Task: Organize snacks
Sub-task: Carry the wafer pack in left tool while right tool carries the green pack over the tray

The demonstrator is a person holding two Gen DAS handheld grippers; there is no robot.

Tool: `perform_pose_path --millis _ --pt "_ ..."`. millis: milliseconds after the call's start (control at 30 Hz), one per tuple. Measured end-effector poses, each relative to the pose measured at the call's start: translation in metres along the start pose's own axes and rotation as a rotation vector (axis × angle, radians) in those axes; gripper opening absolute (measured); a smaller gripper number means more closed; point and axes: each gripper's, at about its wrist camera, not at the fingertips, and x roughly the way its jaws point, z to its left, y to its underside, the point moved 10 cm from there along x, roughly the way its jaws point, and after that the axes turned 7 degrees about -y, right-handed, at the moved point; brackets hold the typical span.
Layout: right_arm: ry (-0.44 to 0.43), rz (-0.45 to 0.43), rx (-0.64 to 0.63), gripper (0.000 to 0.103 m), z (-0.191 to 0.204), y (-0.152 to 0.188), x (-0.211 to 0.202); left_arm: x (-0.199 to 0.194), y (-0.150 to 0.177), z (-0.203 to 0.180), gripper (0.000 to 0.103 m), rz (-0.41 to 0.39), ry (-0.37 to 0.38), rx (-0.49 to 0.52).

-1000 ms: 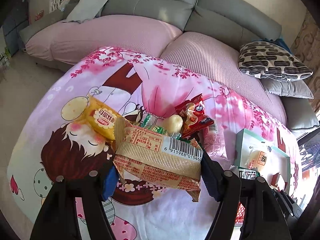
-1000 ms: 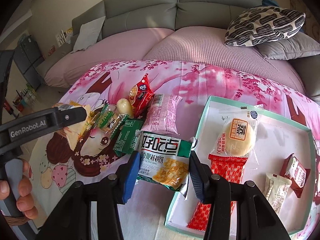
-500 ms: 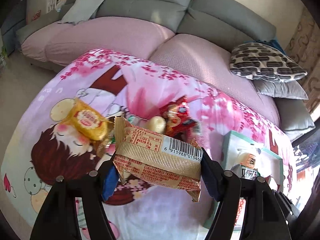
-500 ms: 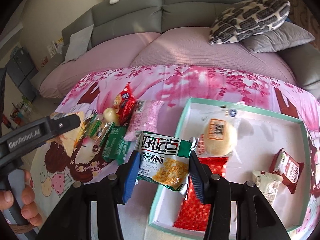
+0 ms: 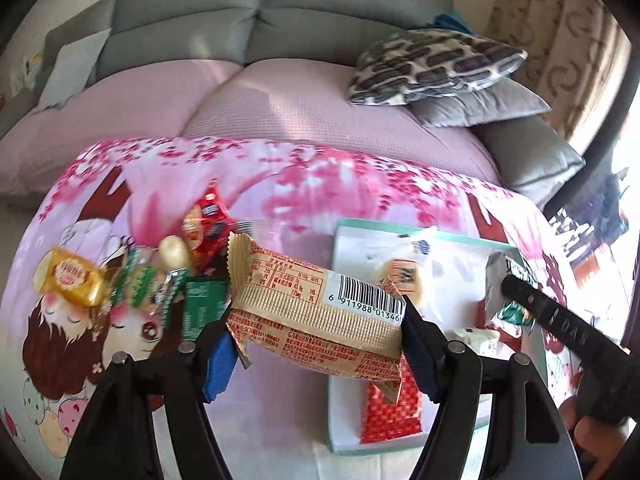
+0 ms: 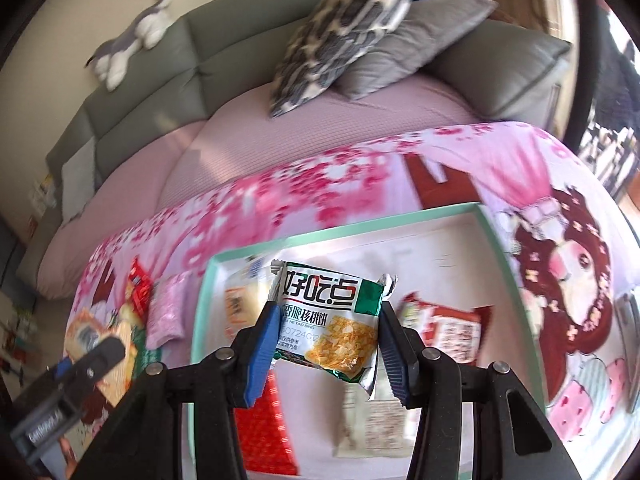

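My left gripper (image 5: 316, 340) is shut on a long beige biscuit packet (image 5: 320, 312) with a barcode, held across the left rim of the mint-edged white box (image 5: 348, 228). My right gripper (image 6: 326, 340) is shut on a green and white walnut-cookie packet (image 6: 328, 320), held above the inside of the box (image 6: 496, 240). The box holds a red packet (image 6: 268, 432), a round bun packet (image 5: 404, 276) and small red sachets (image 6: 452, 332). The right gripper with its packet also shows at the right of the left wrist view (image 5: 504, 284).
Loose snacks lie left of the box on the pink cartoon cloth (image 5: 360, 184): a yellow packet (image 5: 68, 280), green packets (image 5: 200, 308), a red bag (image 5: 206, 224), a pink packet (image 6: 168, 312). A grey sofa (image 5: 240, 12) with cushions stands behind. The left gripper's tool shows at lower left of the right wrist view (image 6: 68, 380).
Both grippers have carried their packets to the right, from over the loose snack pile to over the box. Both wrists have rolled, and the grips are unchanged.
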Motion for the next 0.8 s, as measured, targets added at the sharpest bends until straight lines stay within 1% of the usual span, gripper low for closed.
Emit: perform_pose_path --millis 167,367,467,633,800 --pt "0.035 -0.044 0.087 0.051 -0.04 -0.01 -0.014 -0.002 -0.005 -0.039 0.073 -0.034 0.049 0.094" --pt "0.052 -0.075 0.137 0.051 -0.067 -0.015 -0.025 0.008 -0.001 -0.068 0.073 -0.027 0.069 0.16" --pt "0.047 -0.082 0.14 0.051 -0.07 -0.017 -0.025 0.012 0.0 -0.078 0.073 -0.031 0.08 0.179" --pt "0.027 -0.085 0.109 0.051 -0.062 -0.019 -0.014 0.019 0.005 -0.097 0.073 -0.038 0.097 0.219" --pt "-0.018 -0.068 0.062 0.051 -0.046 -0.017 0.006 0.037 0.017 -0.11 0.073 -0.015 0.101 0.258"
